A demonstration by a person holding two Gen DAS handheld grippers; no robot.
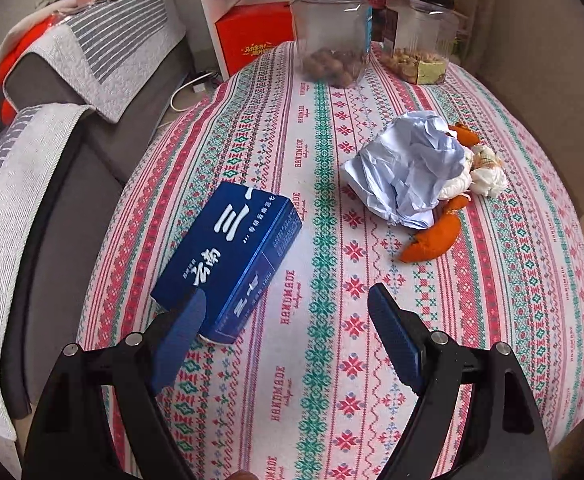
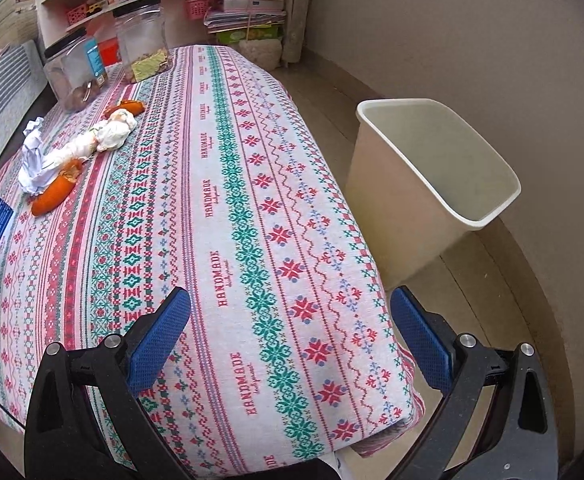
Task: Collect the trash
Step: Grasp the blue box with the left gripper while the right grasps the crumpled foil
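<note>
Blue cardboard carton (image 1: 227, 260) is lying near the tablecloth's (image 1: 324, 360) left edge; looking light and stiff, it is best pinched across its narrow sides. Left gripper (image 1: 287, 312) is hovering wide, one pad overlapping its near corner; right gripper (image 2: 292, 312) is gaping empty.

Navy box (image 1: 227, 256), orange peel (image 1: 432, 240), red-green patterned tablecloth (image 1: 332, 340), cream bin (image 2: 420, 184)

"HANDMADE" repeated along the tablecloth (image 2: 227, 200); white Chinese characters on the blue box (image 1: 227, 256).
</note>
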